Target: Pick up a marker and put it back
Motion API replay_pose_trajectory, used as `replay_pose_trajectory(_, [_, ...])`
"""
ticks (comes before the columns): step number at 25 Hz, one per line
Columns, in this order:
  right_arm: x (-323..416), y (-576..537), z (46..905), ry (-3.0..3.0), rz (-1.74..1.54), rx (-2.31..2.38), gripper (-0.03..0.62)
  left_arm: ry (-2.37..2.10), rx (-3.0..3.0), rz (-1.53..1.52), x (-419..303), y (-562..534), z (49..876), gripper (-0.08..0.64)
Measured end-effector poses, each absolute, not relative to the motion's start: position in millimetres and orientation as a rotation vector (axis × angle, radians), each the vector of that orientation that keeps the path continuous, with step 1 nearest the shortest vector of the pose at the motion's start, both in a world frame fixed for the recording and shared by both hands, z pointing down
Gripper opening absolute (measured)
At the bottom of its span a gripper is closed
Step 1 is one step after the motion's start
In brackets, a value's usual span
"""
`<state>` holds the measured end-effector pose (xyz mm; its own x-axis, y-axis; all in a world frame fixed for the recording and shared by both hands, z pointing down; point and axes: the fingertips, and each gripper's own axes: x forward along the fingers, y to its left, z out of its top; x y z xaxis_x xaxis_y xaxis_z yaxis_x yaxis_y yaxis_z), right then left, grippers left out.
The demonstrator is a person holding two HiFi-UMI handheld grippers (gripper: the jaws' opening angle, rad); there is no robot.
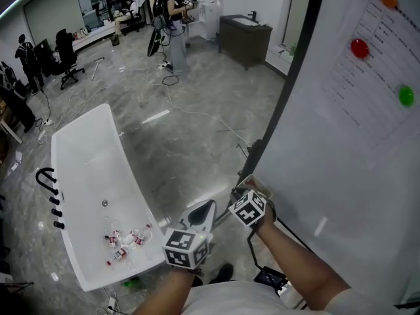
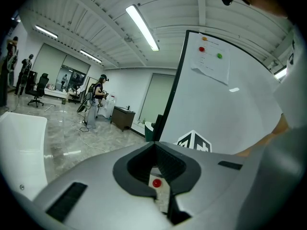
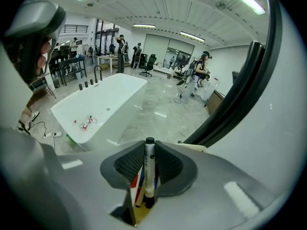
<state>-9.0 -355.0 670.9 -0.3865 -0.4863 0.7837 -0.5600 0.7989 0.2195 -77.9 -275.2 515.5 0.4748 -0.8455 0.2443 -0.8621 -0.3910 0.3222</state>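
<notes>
Right hand-held gripper (image 3: 149, 162); marker (image 3: 149, 176) perhaps half-hidden

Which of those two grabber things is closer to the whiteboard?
Right. The right gripper, holding a marker, is at the whiteboard's lower edge. The left gripper is beside it, farther out toward the bathtub.

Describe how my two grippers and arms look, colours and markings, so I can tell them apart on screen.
They match. The left gripper and right gripper are smooth light grey shells, and their tongs are lined with dark grey ribbed pads. Each carries a cube of black and white square markers. The forearms are bare, and a white shirt shows at the bottom edge.
</notes>
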Motion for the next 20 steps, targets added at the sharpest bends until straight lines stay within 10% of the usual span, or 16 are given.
replay_pose_trajectory(20, [37.6, -321.0, 494.5, -2.637, 0.068, 1.178, 0.067, -1.391, 2.466, 0.032, -34.4, -279.9, 472.6, 0.003])
